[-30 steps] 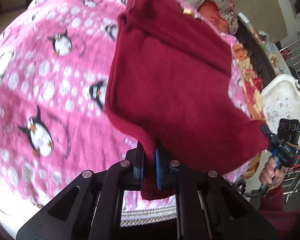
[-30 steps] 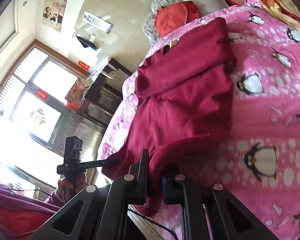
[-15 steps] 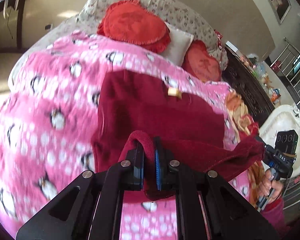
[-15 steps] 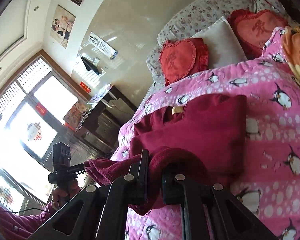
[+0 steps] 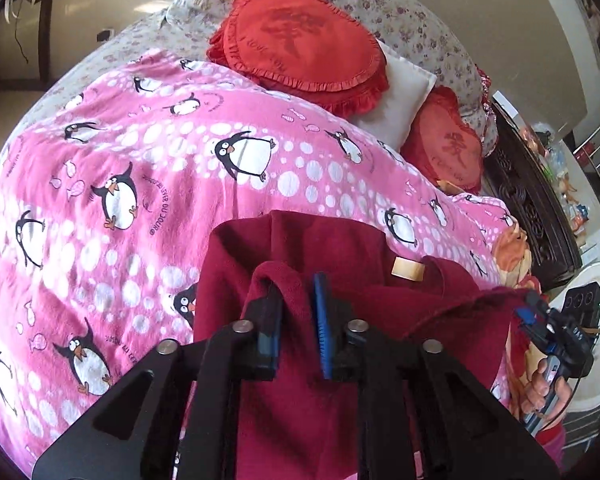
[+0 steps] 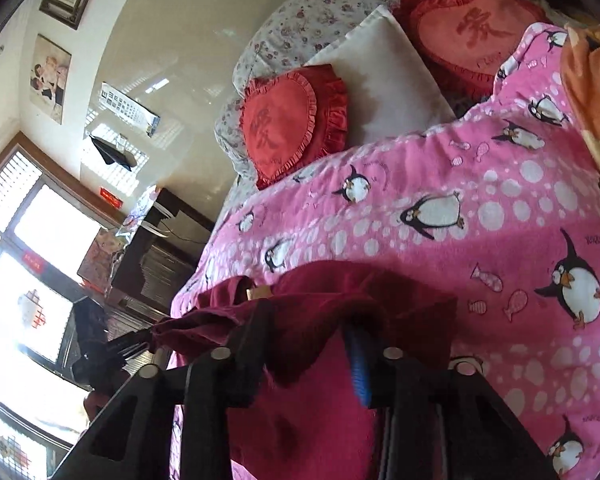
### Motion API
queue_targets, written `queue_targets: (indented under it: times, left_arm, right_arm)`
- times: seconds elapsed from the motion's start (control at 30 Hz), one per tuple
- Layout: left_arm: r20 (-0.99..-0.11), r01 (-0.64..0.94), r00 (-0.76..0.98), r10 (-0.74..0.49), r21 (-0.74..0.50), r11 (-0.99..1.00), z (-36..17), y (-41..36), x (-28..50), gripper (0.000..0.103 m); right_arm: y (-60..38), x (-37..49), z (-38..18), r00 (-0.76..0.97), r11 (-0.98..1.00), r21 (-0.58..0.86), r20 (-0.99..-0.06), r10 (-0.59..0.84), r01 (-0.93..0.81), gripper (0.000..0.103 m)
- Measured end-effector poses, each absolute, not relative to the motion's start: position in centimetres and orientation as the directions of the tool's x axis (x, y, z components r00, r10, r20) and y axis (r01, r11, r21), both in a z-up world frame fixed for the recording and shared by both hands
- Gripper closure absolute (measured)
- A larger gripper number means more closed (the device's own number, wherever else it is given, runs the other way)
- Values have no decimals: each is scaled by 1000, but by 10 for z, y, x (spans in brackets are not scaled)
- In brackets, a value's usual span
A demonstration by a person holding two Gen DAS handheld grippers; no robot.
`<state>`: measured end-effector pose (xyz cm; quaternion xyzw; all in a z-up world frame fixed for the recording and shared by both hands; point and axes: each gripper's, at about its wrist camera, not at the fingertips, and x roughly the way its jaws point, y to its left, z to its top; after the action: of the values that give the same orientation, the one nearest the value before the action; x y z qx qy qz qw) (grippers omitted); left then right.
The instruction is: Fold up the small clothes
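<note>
A dark red fleece garment (image 5: pixel 324 248) with a tan neck label (image 5: pixel 408 269) lies on the pink penguin blanket (image 5: pixel 148 168). Its lower edge is folded up over its upper part. My left gripper (image 5: pixel 296 308) stands open, a fold of the red cloth draped between and over its fingers. My right gripper (image 6: pixel 312 340) is also open, with red cloth (image 6: pixel 340 292) slack across its fingers. The right gripper shows in the left wrist view (image 5: pixel 540 320) at the garment's right corner, and the left gripper shows dimly in the right wrist view (image 6: pixel 112 348) at the left.
Two red heart cushions (image 5: pixel 300 40) (image 5: pixel 452 148) and a white pillow (image 5: pixel 400 92) lie at the head of the bed. A dark carved cabinet (image 5: pixel 532 208) stands at the bed's right. An orange blanket (image 6: pixel 596 92) lies at the bed's right edge. Windows (image 6: pixel 40 264) are on the left.
Both grippers carried the garment's lower edge forward over its upper part toward the collar, lowered it, and opened their jaws; the cloth now lies slack.
</note>
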<state>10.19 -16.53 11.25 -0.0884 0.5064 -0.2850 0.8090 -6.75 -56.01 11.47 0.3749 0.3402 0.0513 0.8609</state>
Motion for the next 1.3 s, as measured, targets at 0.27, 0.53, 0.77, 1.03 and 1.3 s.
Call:
queue_targets:
  times: [0.27, 0.53, 0.77, 1.03, 1.3]
  left_arm:
    - [-674, 392, 455, -582, -435, 811, 145, -148, 94, 27]
    - [-754, 382, 444, -484, -329, 864, 113, -180, 95, 27]
    - [-817, 298, 468, -336, -212, 931, 68, -199, 120, 27]
    - [-811, 291, 487, -324, -199, 936, 64, -194, 119, 27]
    - [-810, 298, 475, -346, -221, 928, 73, -182, 98, 27]
  right_arm:
    - [-557, -105, 155, 852, 781, 612, -470, 233, 124, 60]
    - [-500, -57, 124, 777, 899, 429, -595, 204, 92, 61]
    - [-529, -15, 84, 730, 904, 358, -679, 82, 232, 61]
    - [-536, -6, 73, 711, 912, 329, -701, 62, 245, 61]
    - [-517, -59, 119, 751, 918, 345, -655, 86, 196, 61]
